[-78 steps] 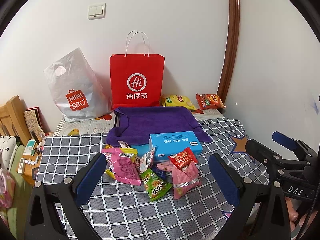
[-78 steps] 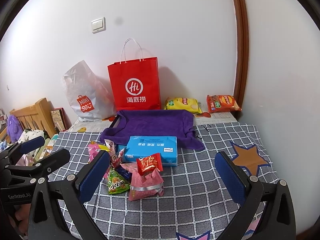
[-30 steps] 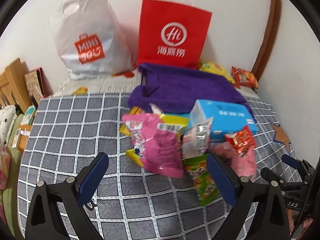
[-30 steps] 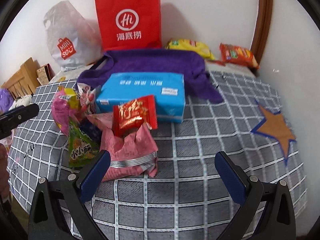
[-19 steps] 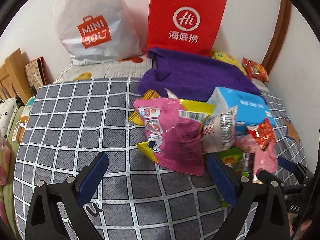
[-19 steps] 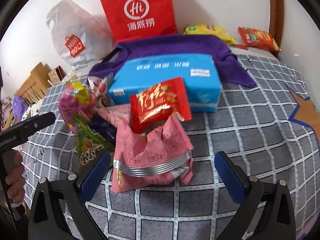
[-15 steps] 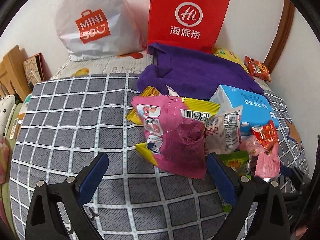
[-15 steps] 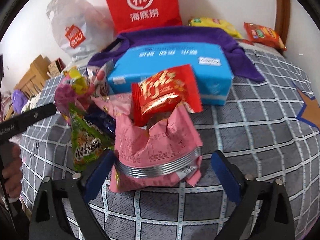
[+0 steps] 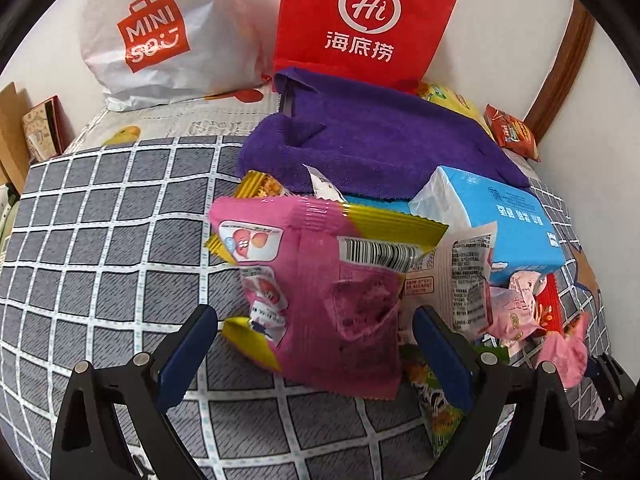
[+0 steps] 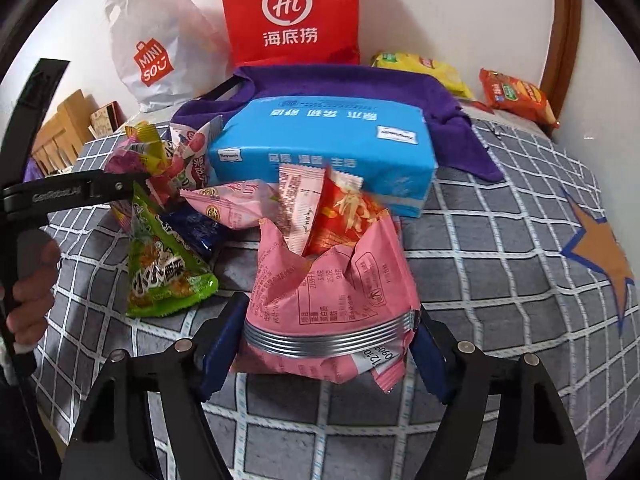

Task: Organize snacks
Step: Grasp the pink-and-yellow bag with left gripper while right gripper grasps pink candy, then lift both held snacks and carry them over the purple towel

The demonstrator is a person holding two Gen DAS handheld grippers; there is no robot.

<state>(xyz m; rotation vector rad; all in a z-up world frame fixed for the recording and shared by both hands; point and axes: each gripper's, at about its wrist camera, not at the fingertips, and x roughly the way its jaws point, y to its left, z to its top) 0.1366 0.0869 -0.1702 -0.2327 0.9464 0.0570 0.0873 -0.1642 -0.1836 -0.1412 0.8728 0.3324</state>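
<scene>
Snack pile sits mid-bed on the grey checked cover (image 10: pixel 500 280), just in front of the blue tissue box (image 10: pixel 320 148). Pale pink packet (image 10: pixel 332 292): crumpled, silver crimp band at its near end, red sachet (image 10: pixel 340 216) leaning on top. Right gripper (image 10: pixel 328 348): jaws closing, pads at both sides of the packet's band end, contact uncertain. Left gripper (image 9: pixel 316 344): wide apart, astride the magenta-yellow packet (image 9: pixel 320 280), not touching

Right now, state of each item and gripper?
Right gripper: closing around pale pink snack packet, crumpled.
Left gripper: open, straddling magenta-and-yellow snack bag, sealed.
Red paper bag: upright.
Blue tissue pack: flat, sealed.
</scene>
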